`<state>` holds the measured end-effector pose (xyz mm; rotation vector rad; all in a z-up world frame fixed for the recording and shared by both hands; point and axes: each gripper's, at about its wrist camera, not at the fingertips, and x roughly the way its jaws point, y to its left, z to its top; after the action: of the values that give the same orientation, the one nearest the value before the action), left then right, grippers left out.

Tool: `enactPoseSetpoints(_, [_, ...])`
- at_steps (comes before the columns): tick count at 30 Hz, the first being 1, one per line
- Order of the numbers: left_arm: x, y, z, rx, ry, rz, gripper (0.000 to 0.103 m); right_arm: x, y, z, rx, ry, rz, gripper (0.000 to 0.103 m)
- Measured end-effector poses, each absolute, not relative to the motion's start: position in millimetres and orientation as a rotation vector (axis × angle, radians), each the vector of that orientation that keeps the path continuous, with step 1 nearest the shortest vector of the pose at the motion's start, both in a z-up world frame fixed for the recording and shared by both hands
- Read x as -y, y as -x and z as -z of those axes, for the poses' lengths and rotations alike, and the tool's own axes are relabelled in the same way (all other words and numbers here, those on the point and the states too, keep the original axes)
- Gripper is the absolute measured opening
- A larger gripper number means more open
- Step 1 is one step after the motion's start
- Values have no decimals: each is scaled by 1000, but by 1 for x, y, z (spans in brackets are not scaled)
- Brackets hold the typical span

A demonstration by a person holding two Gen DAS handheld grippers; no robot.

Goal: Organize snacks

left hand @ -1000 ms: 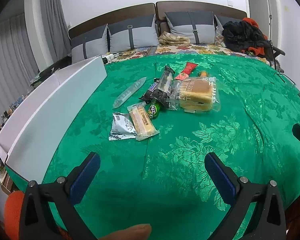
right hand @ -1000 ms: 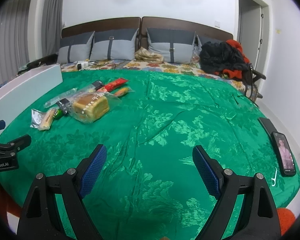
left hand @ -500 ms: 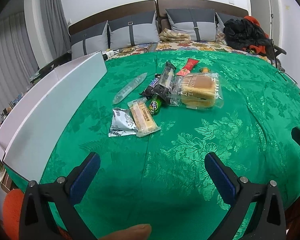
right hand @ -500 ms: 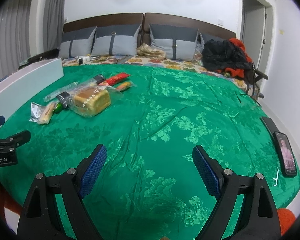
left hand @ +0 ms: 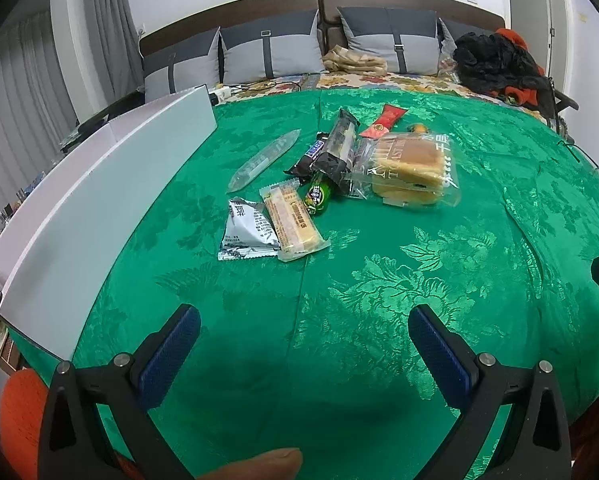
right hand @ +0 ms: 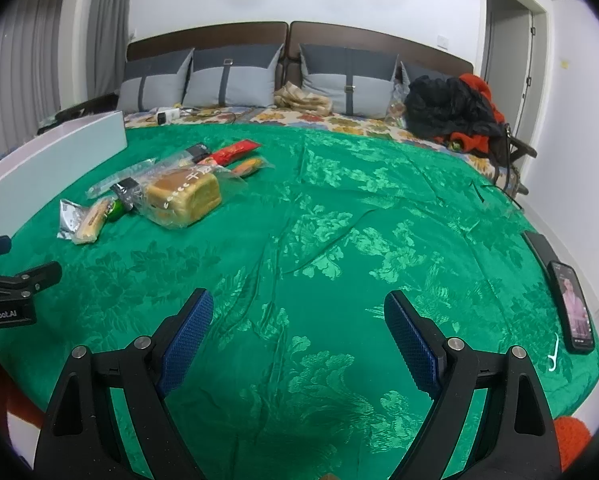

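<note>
While both grippers hover empty, left gripper [left hand: 304, 332] and right gripper [right hand: 298, 320] jaws spread, snacks [left hand: 339, 176] lie heaped mid-bed beside the white box [left hand: 99, 200], likely their destination.

My pads [left hand: 167, 356]: blue, cross-hatched, on black frames. Bedspread [left hand: 379, 300]: green, floral damask. Box [left hand: 91, 208]: white. Bread bag [left hand: 409, 168]: clear, tan loaf. Sachet [left hand: 245, 230]: silver. Wrapper [left hand: 385, 121]: red. Pillows [right hand: 227, 80]: two-tone grey.
</note>
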<state>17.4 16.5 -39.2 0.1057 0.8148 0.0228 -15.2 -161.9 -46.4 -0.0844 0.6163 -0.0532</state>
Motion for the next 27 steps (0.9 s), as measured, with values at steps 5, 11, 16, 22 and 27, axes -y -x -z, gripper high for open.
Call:
enactPoseSetpoints(5, [-23, -21, 44, -848, -74, -22, 103, 161, 13, 49, -630, 86, 51, 90])
enactPoseSetpoints(11, [-35, -31, 60, -924, -24, -32, 103, 160, 12, 54, -649, 93, 37, 90])
enactPoseSetpoints(16, [-43, -39, 70, -959, -21, -49, 103, 159, 8, 59, -676, 92, 26, 90])
enactPoseSetpoints(22, [-47, -45, 81, -1000, -18, -51, 103, 162, 2, 69, -731, 74, 12, 90])
enactPoseSetpoints(27, [-48, -48, 83, -998, -5, -27, 103, 164, -13, 69, -800, 9, -17, 90])
